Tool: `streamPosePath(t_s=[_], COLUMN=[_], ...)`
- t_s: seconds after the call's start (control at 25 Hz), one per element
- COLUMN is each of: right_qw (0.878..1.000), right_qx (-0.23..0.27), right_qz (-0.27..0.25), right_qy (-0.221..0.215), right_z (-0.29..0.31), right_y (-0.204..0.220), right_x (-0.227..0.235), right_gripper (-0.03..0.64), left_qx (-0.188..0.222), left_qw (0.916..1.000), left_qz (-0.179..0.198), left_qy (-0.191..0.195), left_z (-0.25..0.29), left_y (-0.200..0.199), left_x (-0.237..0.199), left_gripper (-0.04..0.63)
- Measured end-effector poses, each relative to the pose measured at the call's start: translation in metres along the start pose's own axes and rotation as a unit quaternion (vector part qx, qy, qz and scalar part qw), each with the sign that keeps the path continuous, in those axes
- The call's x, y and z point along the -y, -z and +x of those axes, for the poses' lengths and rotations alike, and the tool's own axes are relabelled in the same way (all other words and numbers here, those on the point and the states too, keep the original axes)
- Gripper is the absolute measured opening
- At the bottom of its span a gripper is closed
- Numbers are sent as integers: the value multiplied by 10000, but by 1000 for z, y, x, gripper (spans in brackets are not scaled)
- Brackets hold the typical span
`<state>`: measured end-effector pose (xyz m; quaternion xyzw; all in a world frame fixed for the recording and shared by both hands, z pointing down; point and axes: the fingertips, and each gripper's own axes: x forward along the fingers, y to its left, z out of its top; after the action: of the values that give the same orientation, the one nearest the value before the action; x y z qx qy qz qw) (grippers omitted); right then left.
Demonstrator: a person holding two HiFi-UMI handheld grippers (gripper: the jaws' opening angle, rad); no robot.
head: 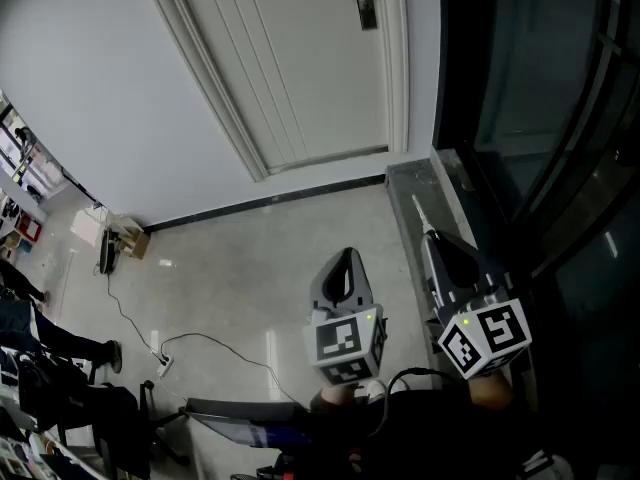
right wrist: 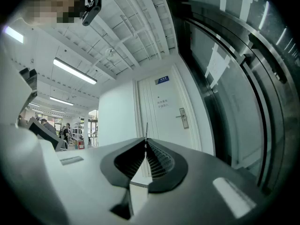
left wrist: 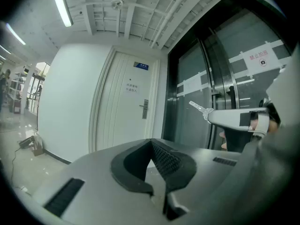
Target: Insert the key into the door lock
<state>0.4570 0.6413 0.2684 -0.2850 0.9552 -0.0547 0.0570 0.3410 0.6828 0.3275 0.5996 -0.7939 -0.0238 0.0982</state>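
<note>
The key sat pinched edge-on in the jaws of the right gripper, its blade poking out ahead, well short of the door lock on the far white door. The left gripper hung just to its left, jaws pressed together on nothing. The likely trouble: only the key's head was clamped, so an off-angle approach could make the blade skid on the lock plate or twist in the grip — missing the keyhole.

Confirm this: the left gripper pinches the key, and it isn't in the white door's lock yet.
Wrong gripper. The right gripper pinches the key, as the left gripper view shows; the left gripper is shut on nothing. The key isn't in the lock of the white door yet.
</note>
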Motion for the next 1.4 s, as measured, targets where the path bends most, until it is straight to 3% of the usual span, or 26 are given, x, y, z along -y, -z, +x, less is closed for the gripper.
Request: streamPosePath(t_s=[0.96,1.4], right_qw=[9999,9998], right_qx=[27,14], right_qz=[-11,-22], right_qy=[126,185], right_z=[14,51], right_y=[6,17], right_x=[-19,6], right_gripper=[12,12], left_qx=[-155,-311], left_qw=[9997,9990], left_qz=[-185,-292], left_qy=[-60,-111], left_z=[-9,33], left_y=[15,30], left_x=[-37,-48], left_gripper=[0,0])
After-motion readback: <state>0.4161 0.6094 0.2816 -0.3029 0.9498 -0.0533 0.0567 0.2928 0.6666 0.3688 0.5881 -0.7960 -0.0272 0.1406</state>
